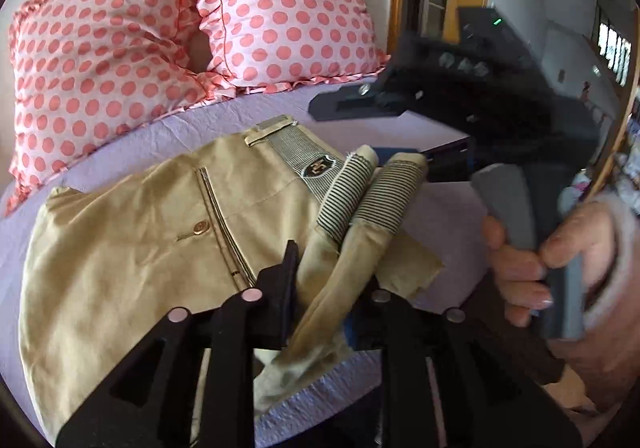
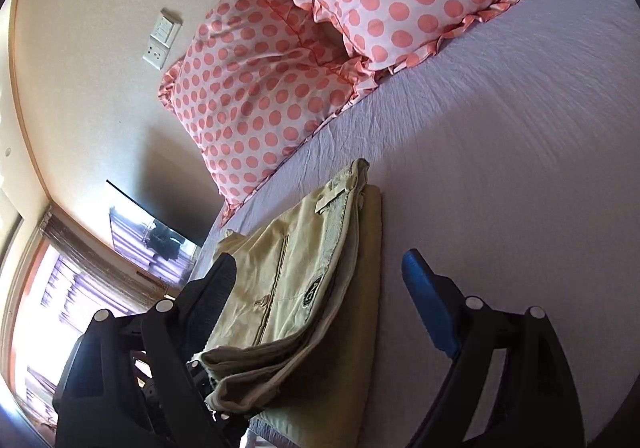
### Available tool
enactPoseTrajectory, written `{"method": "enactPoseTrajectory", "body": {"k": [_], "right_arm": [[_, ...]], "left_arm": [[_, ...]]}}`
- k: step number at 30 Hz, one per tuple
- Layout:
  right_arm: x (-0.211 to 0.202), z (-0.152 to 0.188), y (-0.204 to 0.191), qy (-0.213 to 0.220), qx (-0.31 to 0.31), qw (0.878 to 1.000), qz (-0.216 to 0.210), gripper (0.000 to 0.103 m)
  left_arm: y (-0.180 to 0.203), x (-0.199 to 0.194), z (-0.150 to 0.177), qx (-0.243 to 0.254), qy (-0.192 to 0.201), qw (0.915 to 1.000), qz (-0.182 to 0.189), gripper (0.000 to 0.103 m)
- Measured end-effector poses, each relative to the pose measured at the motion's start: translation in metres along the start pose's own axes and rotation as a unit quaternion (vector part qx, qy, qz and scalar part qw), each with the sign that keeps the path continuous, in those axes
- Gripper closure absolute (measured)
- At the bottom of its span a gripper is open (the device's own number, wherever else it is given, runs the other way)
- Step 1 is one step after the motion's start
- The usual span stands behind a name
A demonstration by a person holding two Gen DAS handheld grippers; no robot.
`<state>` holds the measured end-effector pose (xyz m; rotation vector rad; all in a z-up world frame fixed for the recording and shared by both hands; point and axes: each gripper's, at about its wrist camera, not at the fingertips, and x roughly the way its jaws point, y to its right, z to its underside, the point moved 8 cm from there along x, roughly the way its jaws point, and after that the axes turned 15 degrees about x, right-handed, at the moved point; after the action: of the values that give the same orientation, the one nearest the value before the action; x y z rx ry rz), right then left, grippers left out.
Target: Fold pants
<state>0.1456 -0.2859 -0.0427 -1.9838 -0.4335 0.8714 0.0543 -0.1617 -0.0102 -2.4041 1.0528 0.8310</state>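
Currently left tool [image 1: 328,288] pinches the pants [image 1: 132,232] cuffs, pointing forward over the bed [image 1: 168,124]. Right tool [image 2: 320,288] spread, tilted, pants between its fingers.

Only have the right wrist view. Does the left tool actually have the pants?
Observer: Yes. The left tool is shut on the pants, with both leg ends bunched between its fingers.
Operator: Are the hems even?
Observer: Roughly. The two striped cuffs lie side by side and reach up to the waistband.
Operator: Where does my right tool sit from that side?
Observer: The right tool is open, just past the cuffs and over the sheet, with a hand on its grip.
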Motion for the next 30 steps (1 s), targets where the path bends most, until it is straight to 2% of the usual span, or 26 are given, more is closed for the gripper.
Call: {"method": "enactPoseTrajectory", "body": {"k": [1,2,3,4,6,8,9,11,15,16,18,19,20,22,24,27,30], "right_arm": [[0.007,0.001,0.002,-0.01,-0.004,1.0,0.01,0.017],[0.014,0.001,0.003,-0.019,-0.01,1.0,0.02,0.021],[0.018,0.001,0.004,-0.021,-0.021,0.999,0.031,0.024],[0.021,0.001,0.004,-0.026,-0.025,0.999,0.037,0.03],[0.027,0.002,0.004,-0.036,-0.03,0.998,0.032,0.041],[0.031,0.002,0.005,-0.038,-0.041,0.998,0.037,0.053],[0.033,0.001,0.005,-0.037,-0.045,0.998,0.04,0.054],[0.035,0.0,0.005,-0.038,-0.044,0.998,0.04,0.054],[0.042,0.0,0.004,-0.046,-0.052,0.996,0.051,0.054],[0.044,0.0,0.003,-0.051,-0.053,0.996,0.049,0.055],[0.047,0.001,0.004,-0.063,-0.051,0.996,0.044,0.061],[0.049,0.001,0.006,-0.072,-0.042,0.996,0.034,0.073],[0.049,0.003,0.007,-0.084,-0.032,0.996,0.019,0.084],[0.047,0.004,0.003,-0.093,-0.027,0.995,-0.005,0.089],[0.044,0.002,-0.004,-0.096,-0.026,0.995,-0.027,0.09],[0.043,-0.007,-0.02,-0.096,-0.026,0.994,-0.047,0.092],[0.049,-0.029,-0.04,-0.084,-0.045,0.994,-0.052,0.093]], "left_arm": [[-0.002,-0.015,0.0,-0.025,0.02,0.9978,0.057,0.049],[-0.009,-0.031,0.001,-0.055,0.042,0.9933,0.092,0.044],[-0.024,-0.049,0.003,-0.085,0.061,0.9894,0.101,0.039],[-0.045,-0.063,0.007,-0.111,0.07,0.9875,0.086,0.039],[-0.105,-0.085,0.023,-0.166,0.078,0.983,0.014,0.039],[-0.164,-0.098,0.047,-0.219,0.058,0.9719,-0.064,0.04],[-0.188,-0.099,0.061,-0.248,0.043,0.9647,-0.078,0.041],[-0.219,-0.09,0.083,-0.297,0.012,0.9526,-0.063,0.041],[-0.232,-0.055,0.106,-0.335,-0.03,0.9418,0.009,0.041],[-0.229,-0.05,0.108,-0.338,-0.033,0.9401,0.022,0.039],[-0.226,-0.046,0.101,-0.328,-0.03,0.9435,0.031,0.033],[-0.227,-0.045,0.098,-0.328,-0.026,0.9438,0.035,0.034],[-0.226,-0.042,0.098,-0.331,-0.026,0.9422,0.046,0.038],[-0.23,-0.038,0.098,-0.333,-0.031,0.941,0.049,0.085],[-0.232,-0.04,0.091,-0.332,-0.02,0.9408,0.066,0.094],[-0.234,-0.045,0.073,-0.305,-0.011,0.9511,0.046,0.095],[-0.243,-0.045,0.041,-0.279,0.008,0.9599,0.024,0.095]]}}
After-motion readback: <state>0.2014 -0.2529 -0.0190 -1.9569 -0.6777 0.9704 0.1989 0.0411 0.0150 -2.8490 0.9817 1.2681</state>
